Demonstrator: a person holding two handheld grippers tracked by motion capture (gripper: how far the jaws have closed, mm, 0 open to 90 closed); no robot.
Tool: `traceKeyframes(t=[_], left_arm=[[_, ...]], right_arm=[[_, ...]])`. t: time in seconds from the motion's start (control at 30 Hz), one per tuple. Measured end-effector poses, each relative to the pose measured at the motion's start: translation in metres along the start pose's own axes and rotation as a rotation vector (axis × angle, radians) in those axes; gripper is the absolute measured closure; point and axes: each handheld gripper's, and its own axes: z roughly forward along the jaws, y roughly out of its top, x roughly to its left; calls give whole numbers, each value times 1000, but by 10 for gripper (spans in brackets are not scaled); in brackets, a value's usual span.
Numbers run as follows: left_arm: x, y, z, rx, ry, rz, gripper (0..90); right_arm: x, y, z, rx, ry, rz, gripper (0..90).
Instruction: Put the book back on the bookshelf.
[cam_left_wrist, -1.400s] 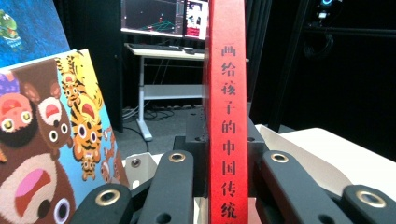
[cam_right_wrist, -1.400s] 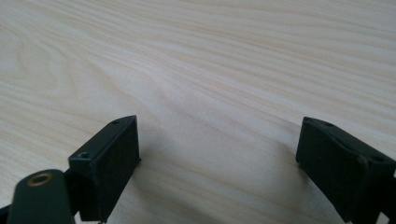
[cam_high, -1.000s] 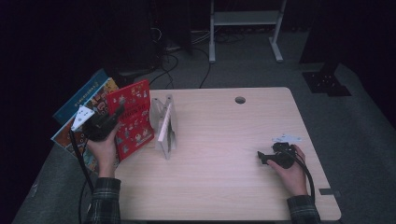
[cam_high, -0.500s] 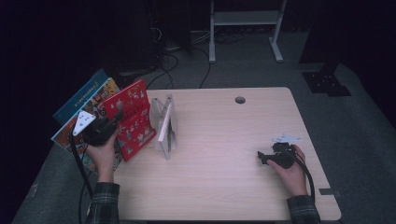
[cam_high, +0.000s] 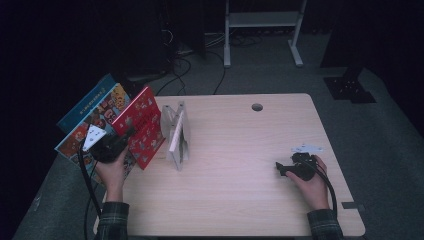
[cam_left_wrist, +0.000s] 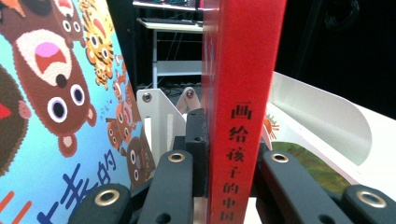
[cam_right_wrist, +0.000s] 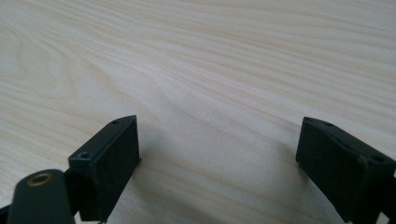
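Pale wooden table (cam_high: 240, 200) in a dark room; left gripper (cam_high: 107, 146) clamps the red book's (cam_high: 145, 125) spine at the left edge, steadying it upright for the white book stand (cam_high: 176, 135); right gripper (cam_high: 292, 167) rests agape, idle, near the right edge.

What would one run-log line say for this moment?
left gripper: shut on red book | right gripper: open, nothing held, on table | white stand: beside book
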Motion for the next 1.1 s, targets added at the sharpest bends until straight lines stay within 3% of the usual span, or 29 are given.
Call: traceKeyframes(t=[0.13,0.33,0.6,0.83,1.0,1.1], left_arm=[[1,3,1,24,-4,-8,776],[-1,7,-3,61,13,1,673],[-6,6,-15,102,23,16,447],[-16,4,-31,114,42,10,185],[-22,1,-41,116,55,14,95],[-27,-2,-46,120,42,7,53]], right_arm=[[0,0,0,0,0,0,123],[0,0,0,0,0,0,123],[0,0,0,0,-2,0,123],[0,0,0,0,-2,1,123],[0,0,0,-1,-3,0,123],[0,0,0,-1,-3,0,123]])
